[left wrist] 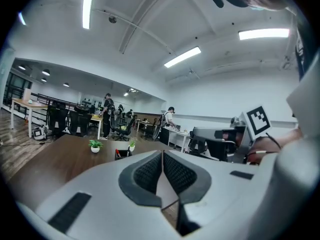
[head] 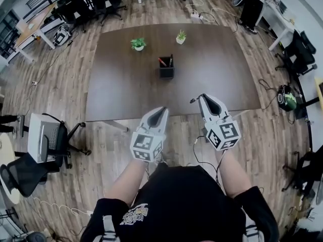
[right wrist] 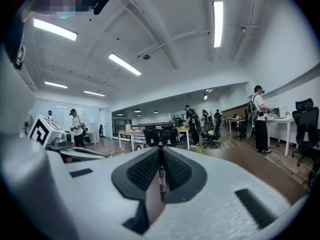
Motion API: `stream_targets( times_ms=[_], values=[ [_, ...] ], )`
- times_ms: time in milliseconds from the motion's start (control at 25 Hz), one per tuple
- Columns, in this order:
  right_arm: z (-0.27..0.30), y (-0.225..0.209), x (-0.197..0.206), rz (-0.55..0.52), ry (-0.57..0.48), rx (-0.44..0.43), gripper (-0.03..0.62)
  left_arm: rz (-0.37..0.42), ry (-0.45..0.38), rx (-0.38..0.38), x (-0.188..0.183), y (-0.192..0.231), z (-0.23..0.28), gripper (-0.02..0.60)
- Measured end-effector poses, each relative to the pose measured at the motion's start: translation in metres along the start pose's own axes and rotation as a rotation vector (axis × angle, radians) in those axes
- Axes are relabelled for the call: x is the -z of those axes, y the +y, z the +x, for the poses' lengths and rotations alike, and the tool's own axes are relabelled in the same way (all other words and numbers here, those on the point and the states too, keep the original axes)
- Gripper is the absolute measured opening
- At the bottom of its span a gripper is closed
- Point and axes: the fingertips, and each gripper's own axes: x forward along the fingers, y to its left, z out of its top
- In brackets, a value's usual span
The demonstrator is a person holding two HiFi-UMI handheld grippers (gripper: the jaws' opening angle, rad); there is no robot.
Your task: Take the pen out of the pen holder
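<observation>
The black square pen holder (head: 166,69) stands mid-table with several pens upright in it, and it shows small past the jaws in the left gripper view (left wrist: 121,154). My right gripper (head: 202,98) hangs over the table's near edge, shut on a thin dark pen (right wrist: 161,176) pinched between its pads. The pen's end pokes out at the gripper's left (head: 193,101). My left gripper (head: 163,109), just short of the near edge, is shut with nothing between its pads (left wrist: 162,156). Both are well short of the holder.
Two small potted plants (head: 138,44) (head: 180,37) stand behind the holder on the dark brown table (head: 121,84). An office chair (head: 48,137) stands on the floor at the left, and cables lie on the floor at the right. People stand by desks in the background.
</observation>
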Motion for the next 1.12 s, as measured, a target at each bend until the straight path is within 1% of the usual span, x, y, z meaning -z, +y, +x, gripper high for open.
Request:
stream_targets(
  times_ms=[320, 480, 680, 840, 1120],
  values=[
    [-0.087, -0.016, -0.001, -0.016, -0.022, -0.151, 0.035, 0.001, -0.012, -0.145, 0.015, -0.092, -0.022, 0.012],
    [-0.110, -0.014, 0.006, -0.008, -0.017, -0.227, 0.035, -0.004, -0.016, -0.222, 0.022, -0.118, -0.040, 0.012],
    [-0.121, 0.003, 0.011, 0.011, -0.003, -0.287, 0.035, -0.006, -0.015, -0.273, 0.023, -0.131, -0.063, 0.012],
    [-0.122, 0.020, 0.007, 0.011, -0.017, -0.318, 0.035, 0.002, -0.034, -0.297, 0.017, -0.127, -0.077, 0.012],
    [-0.119, 0.036, 0.003, 0.006, -0.028, -0.325, 0.035, 0.002, -0.049, -0.292, 0.014, -0.120, -0.084, 0.012]
  ],
)
